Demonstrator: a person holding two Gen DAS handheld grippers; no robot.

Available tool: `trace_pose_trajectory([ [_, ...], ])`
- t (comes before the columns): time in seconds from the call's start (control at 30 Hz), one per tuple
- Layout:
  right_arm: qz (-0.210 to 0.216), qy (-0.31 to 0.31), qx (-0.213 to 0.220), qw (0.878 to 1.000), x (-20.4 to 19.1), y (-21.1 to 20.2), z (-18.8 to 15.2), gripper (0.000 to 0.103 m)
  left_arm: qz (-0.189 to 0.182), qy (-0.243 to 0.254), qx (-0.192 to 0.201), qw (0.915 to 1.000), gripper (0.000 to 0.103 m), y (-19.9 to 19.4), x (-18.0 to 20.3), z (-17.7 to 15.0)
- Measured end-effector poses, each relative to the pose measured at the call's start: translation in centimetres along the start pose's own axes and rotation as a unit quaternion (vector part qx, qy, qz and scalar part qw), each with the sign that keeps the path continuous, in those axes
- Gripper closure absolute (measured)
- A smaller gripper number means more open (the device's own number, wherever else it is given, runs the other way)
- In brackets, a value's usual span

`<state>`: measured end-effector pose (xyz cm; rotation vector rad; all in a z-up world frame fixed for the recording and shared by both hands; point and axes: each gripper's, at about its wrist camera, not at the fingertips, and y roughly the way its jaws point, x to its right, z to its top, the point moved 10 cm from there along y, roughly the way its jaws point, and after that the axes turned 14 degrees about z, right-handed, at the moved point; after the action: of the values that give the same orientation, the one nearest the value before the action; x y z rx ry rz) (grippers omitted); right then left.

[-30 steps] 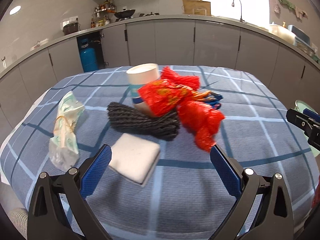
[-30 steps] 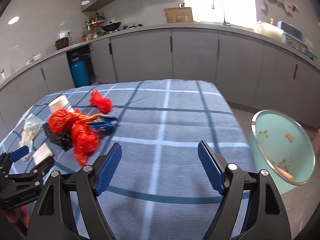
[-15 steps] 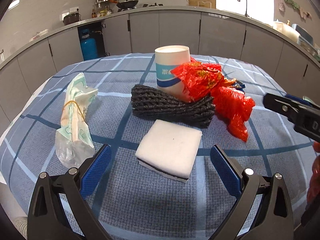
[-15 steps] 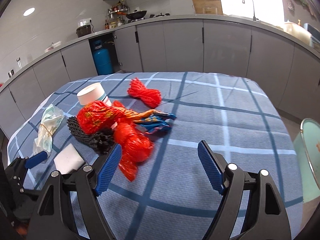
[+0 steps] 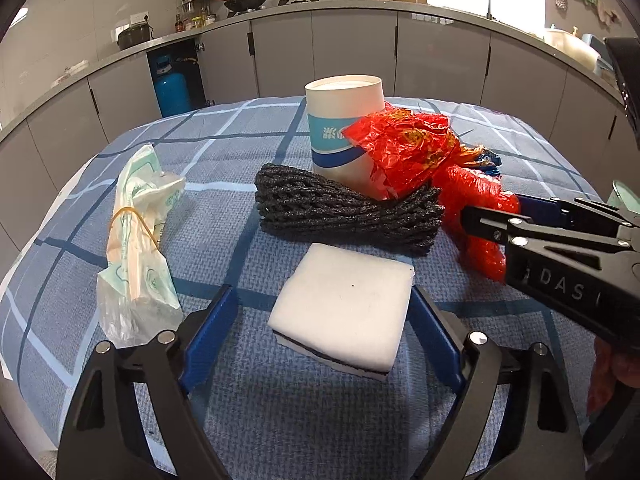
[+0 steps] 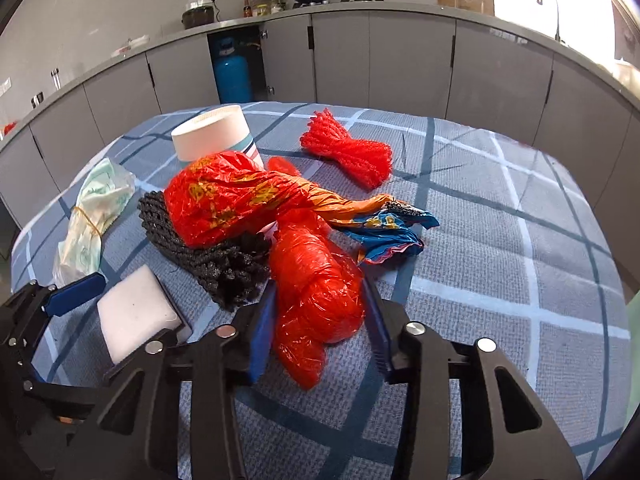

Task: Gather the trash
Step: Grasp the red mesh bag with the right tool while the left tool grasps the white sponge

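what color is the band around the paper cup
Blue, with white lettering, on the white paper cup; clearest in the left wrist view.
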<state>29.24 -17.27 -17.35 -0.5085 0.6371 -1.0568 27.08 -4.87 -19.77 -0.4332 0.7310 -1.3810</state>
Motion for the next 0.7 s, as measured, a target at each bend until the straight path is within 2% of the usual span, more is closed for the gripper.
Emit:
trace_pose_trajectory([
  [0.1,0.008,0.007,-0.005,1.000,0.2,-0.3,-0.6,0.069,0.001,0.010,0.003,0.9999,0.023,0.0,0.4,0.0],
  [0.27,0.004,0.011,-0.004,1.000,0.8,-1.7,-1.8,0.070,0.001,0.012,0.004,0.9999,0.025,0.0,0.6,0.0],
  [0.43,-0.001,0.002,-0.008,1.000,1.4,-3.0,-2.7,0.072,-0.002,0.029,0.005,0.9996,0.034,-0.1,1.2,0.0],
  [0.5,-0.002,-0.001,-0.009,1.000,1.7,-3.5,-3.0,0.073,-0.003,0.036,0.010,0.9993,0.040,-0.2,1.5,0.0],
  [0.57,0.001,0.005,-0.007,1.000,2.3,-4.4,-3.4,0.074,0.005,0.044,0.015,0.9989,0.041,-0.4,1.8,0.0],
  [0.7,0.017,0.023,0.004,1.000,3.2,-5.7,-3.8,0.076,0.005,0.030,0.014,0.9995,0.043,-0.6,1.8,0.1],
])
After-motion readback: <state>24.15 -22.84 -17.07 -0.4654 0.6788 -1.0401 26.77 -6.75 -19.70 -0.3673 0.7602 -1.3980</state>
